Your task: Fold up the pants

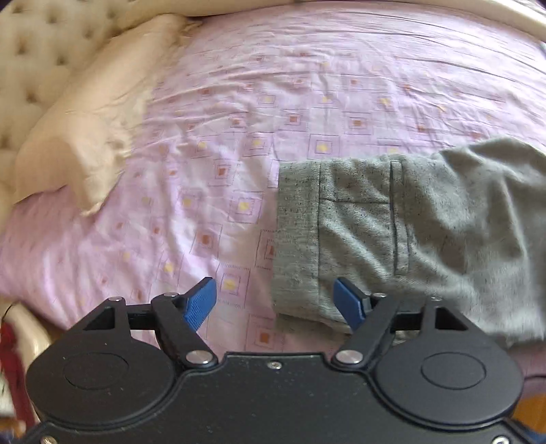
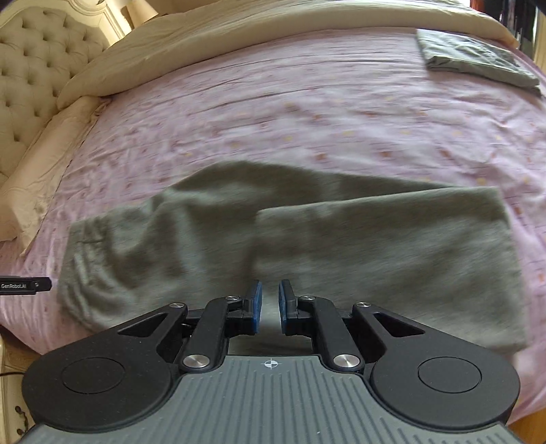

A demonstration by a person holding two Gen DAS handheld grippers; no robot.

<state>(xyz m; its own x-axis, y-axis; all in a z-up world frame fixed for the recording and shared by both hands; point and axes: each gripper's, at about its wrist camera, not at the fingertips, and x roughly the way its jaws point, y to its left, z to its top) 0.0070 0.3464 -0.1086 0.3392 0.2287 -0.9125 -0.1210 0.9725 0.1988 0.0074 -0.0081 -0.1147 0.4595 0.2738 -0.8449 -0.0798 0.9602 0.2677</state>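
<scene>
Grey pants (image 1: 392,232) lie flat on the pink patterned bedcover (image 1: 273,102), waistband (image 1: 295,235) at their left end. My left gripper (image 1: 273,290) hovers above the waistband's near corner, open, with nothing between its blue pads (image 1: 201,304). In the right wrist view the pants (image 2: 307,246) stretch across the bed, and the leg part on the right lies doubled over itself. My right gripper (image 2: 270,290) hangs over their near edge, its pads almost together and empty. A black part of the left gripper (image 2: 24,285) shows at the left edge.
A folded grey garment (image 2: 474,58) lies at the far right of the bed. A cream pillow (image 1: 85,129) and cream duvet (image 2: 239,30) line the left and far sides, with a tufted headboard (image 2: 34,68) behind. The bed's near edge runs just below both grippers.
</scene>
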